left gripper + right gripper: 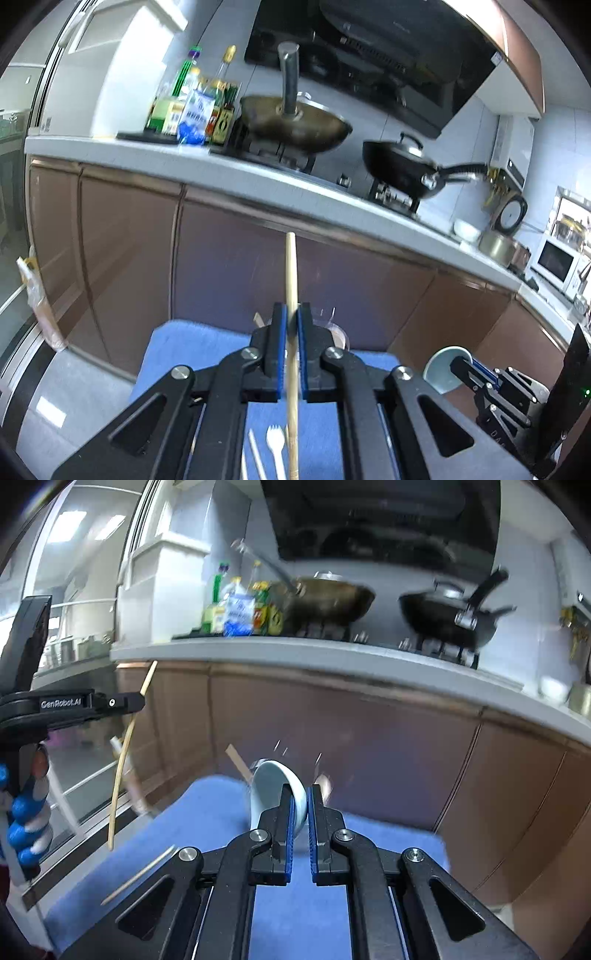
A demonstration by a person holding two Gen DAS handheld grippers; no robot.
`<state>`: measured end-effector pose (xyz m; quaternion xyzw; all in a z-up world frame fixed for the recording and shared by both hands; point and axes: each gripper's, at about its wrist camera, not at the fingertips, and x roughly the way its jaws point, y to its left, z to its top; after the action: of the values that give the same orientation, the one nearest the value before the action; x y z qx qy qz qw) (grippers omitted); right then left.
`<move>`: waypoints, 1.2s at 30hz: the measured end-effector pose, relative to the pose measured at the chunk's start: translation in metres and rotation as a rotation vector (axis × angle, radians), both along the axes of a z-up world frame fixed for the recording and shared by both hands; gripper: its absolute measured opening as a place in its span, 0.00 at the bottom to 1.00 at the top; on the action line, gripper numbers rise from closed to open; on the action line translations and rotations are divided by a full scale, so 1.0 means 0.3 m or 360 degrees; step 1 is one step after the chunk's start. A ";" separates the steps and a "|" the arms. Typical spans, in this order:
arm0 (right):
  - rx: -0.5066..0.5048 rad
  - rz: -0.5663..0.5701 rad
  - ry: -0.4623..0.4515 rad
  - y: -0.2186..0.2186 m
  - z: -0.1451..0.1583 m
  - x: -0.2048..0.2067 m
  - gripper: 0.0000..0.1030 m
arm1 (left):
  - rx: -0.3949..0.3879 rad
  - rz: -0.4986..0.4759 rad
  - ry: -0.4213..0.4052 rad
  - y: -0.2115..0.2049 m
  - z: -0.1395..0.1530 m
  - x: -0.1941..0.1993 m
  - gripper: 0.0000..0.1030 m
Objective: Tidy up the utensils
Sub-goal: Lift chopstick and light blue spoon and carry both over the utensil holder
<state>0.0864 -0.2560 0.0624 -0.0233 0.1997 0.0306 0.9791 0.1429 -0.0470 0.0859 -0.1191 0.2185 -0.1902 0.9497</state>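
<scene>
So this looks like mid-sort to me — both hands are loaded and lifted off the blue mat (207, 823). The left gripper (291, 317) is clamped on a single wooden chopstick (291, 273), which stands nearly upright between the blue pads, its top poking up well above the jaws and its bottom hanging down over the mat. The right gripper (301, 801) is pinching the rim of a small pale bowl (271, 788), tipped on its side with the open face turned left.

Down on the mat under the left gripper there's a white plastic fork (275, 448) and a couple of white sticks (255, 454) not yet picked up, and another chopstick (138, 873) lies near the mat's left edge in the right view.

My guess at the next move — get the chopstick into that clear glass (332, 328) behind the left jaws, which already seems to hold a wooden stick (238, 762). That needs the tip lined up over the rim before letting go, and it's blurry.
</scene>
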 end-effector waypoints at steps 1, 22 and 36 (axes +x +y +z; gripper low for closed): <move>-0.0006 -0.0012 -0.0023 -0.007 0.010 0.020 0.07 | -0.0009 0.0009 -0.0027 -0.011 0.010 0.017 0.05; -0.0151 -0.0186 -0.0226 -0.056 -0.177 0.543 0.07 | -0.0023 0.0223 -0.0291 -0.304 -0.235 0.523 0.05; -0.0224 -0.0137 -0.0180 -0.015 -0.337 0.562 0.18 | 0.0071 0.0276 -0.0340 -0.309 -0.380 0.514 0.21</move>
<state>0.2549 -0.2607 -0.0388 -0.0851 0.1466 -0.0271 0.9852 0.2972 -0.1398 -0.0281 -0.0955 0.1091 -0.1142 0.9828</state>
